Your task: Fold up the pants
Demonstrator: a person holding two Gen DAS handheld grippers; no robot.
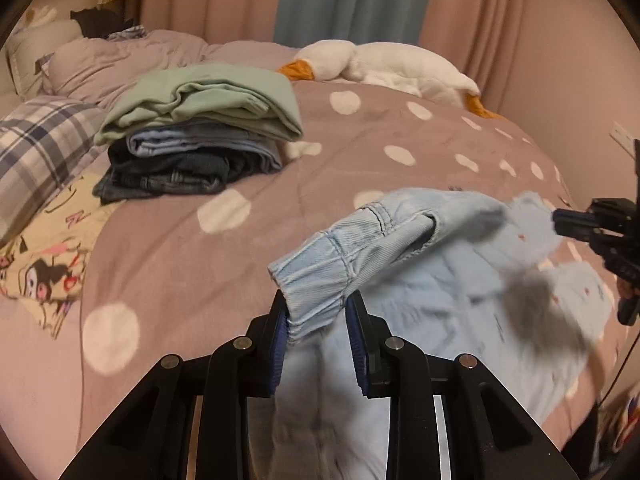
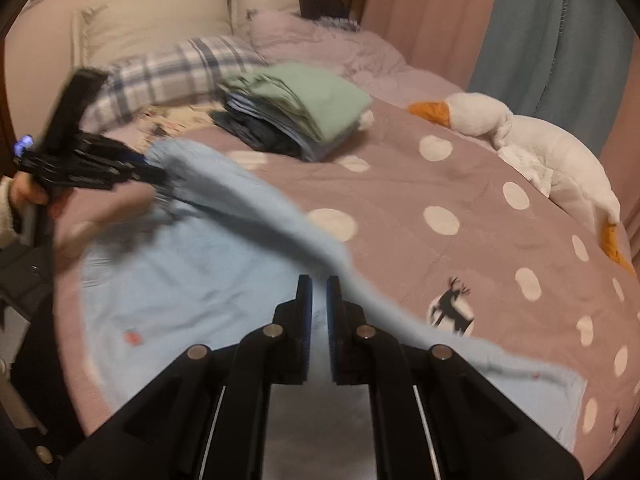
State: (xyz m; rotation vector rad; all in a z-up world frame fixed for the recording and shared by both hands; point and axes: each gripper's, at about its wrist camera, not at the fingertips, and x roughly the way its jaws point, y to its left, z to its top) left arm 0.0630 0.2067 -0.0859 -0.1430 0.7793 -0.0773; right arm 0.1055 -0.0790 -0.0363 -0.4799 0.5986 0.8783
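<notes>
Light blue pants (image 1: 440, 272) lie spread on the mauve dotted bedspread (image 1: 192, 264). My left gripper (image 1: 316, 312) is shut on their elastic waistband and lifts that edge. In the right wrist view the pants (image 2: 192, 280) hang as a raised fold between both grippers. My right gripper (image 2: 319, 296) is shut on the other end of the lifted edge. The right gripper also shows at the right edge of the left wrist view (image 1: 560, 220), and the left gripper shows at the left of the right wrist view (image 2: 156, 176). The pants are blurred by motion.
A stack of folded clothes (image 1: 200, 136), green on top, sits toward the bed's head. A white plush goose (image 1: 392, 68) lies along the far side. A plaid pillow (image 1: 36, 148) and a cartoon-print cloth (image 1: 48, 256) lie at the left. Curtains (image 1: 360, 0) hang behind.
</notes>
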